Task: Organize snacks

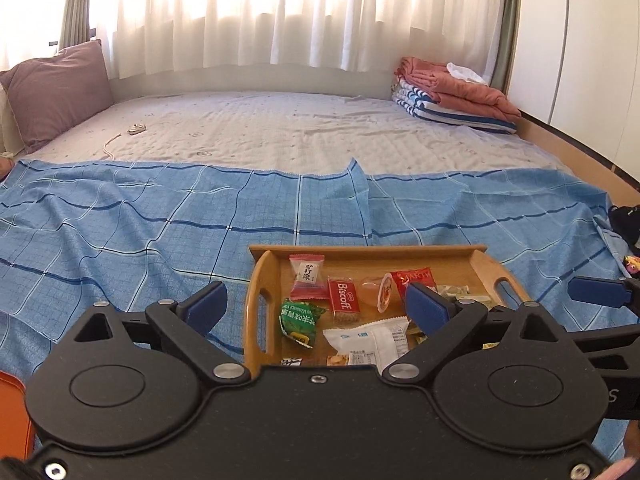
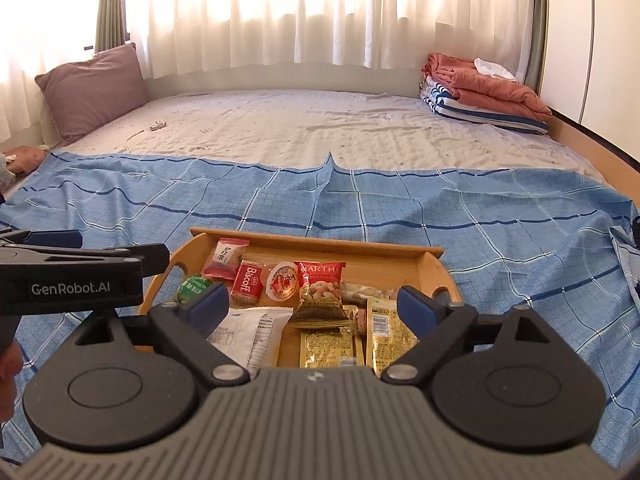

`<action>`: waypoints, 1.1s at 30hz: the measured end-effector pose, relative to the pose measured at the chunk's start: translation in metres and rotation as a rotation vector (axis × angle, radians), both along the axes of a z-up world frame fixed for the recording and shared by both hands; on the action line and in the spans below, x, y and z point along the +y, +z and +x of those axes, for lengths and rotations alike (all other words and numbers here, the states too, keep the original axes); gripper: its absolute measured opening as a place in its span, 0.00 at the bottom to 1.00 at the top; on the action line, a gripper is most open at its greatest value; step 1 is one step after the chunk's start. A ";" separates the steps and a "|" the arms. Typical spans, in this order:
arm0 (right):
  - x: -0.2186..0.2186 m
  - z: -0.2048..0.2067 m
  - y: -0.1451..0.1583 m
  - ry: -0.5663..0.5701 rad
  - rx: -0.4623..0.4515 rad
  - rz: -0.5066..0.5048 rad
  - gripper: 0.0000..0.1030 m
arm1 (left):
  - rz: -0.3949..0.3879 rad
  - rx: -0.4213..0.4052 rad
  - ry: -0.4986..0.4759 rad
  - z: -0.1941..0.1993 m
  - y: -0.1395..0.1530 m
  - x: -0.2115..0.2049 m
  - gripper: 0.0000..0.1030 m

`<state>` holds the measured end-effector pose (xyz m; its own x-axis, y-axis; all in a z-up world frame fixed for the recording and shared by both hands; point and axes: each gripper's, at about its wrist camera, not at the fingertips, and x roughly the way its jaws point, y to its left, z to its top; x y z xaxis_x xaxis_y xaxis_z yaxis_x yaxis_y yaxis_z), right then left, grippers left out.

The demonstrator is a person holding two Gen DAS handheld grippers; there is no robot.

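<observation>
The left gripper (image 1: pixel 316 306) is standing wide open, holding nothing, above the near left part of the tray (image 1: pixel 256 280). The tray is sitting on the blue cloth (image 1: pixel 120 216), carrying the snacks (image 1: pixel 342 300).

The right gripper (image 2: pixel 314 308) is likewise gaping empty over the tray (image 2: pixel 436 268), snacks (image 2: pixel 320 280) lying inside.

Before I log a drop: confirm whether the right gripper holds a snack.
No. The right gripper is open and empty above the tray.
</observation>
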<state>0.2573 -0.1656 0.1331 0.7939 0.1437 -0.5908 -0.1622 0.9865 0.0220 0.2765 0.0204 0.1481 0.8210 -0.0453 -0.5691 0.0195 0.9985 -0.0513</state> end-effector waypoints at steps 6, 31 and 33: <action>-0.008 -0.044 0.010 0.007 -0.036 0.024 0.97 | 0.006 0.002 -0.005 -0.049 0.005 0.007 0.94; -0.015 -0.185 0.030 0.024 -0.168 0.029 1.00 | 0.061 -0.058 -0.085 -0.223 0.041 0.004 0.96; -0.015 -0.195 0.035 0.030 -0.188 0.008 1.00 | 0.056 -0.058 -0.081 -0.236 0.045 0.007 0.97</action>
<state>0.0622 -0.1806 0.1679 0.8854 0.1733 -0.4313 -0.1937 0.9811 -0.0034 0.0407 0.0271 0.1928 0.8476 -0.0823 -0.5242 0.1018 0.9948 0.0084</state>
